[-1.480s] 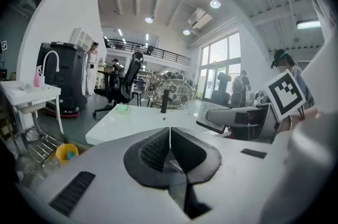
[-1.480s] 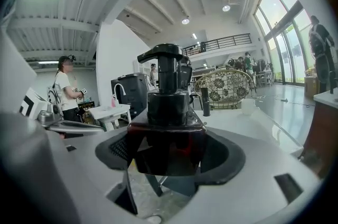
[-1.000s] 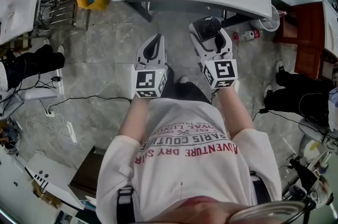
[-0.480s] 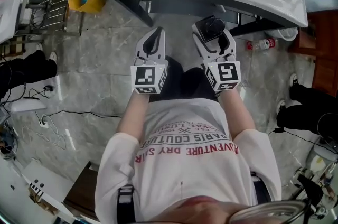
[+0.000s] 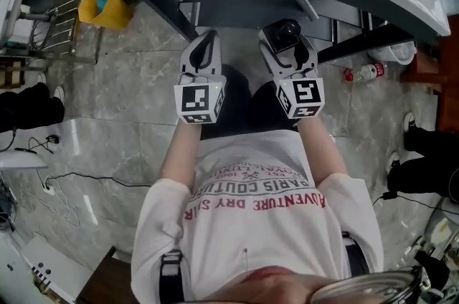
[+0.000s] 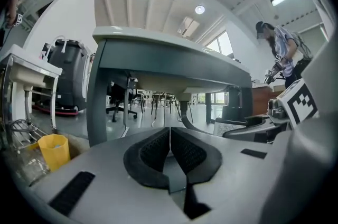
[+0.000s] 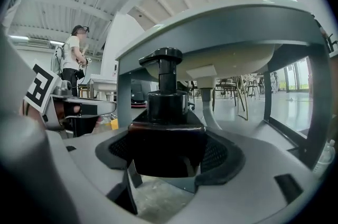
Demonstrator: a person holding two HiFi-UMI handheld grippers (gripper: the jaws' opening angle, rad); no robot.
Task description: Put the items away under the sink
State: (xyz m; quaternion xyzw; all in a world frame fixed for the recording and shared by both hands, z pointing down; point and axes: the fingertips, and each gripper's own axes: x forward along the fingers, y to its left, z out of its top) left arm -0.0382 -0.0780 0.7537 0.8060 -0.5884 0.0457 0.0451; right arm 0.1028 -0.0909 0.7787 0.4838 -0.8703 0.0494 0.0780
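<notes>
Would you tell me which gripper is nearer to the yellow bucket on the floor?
Left. The left gripper, jaws shut, is to the right of the yellow bucket; the right gripper, shut on the black pump bottle, lies farther right, beyond the left one.

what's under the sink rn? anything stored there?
Under the sink: grey frame legs, a drain pipe and floor. In the head view, the sink itself covers most of that space.

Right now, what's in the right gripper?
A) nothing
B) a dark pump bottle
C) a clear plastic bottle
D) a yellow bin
B: the right gripper view shows the right gripper with its jaws closed on a dark pump bottle, pump head pointing up.
</notes>
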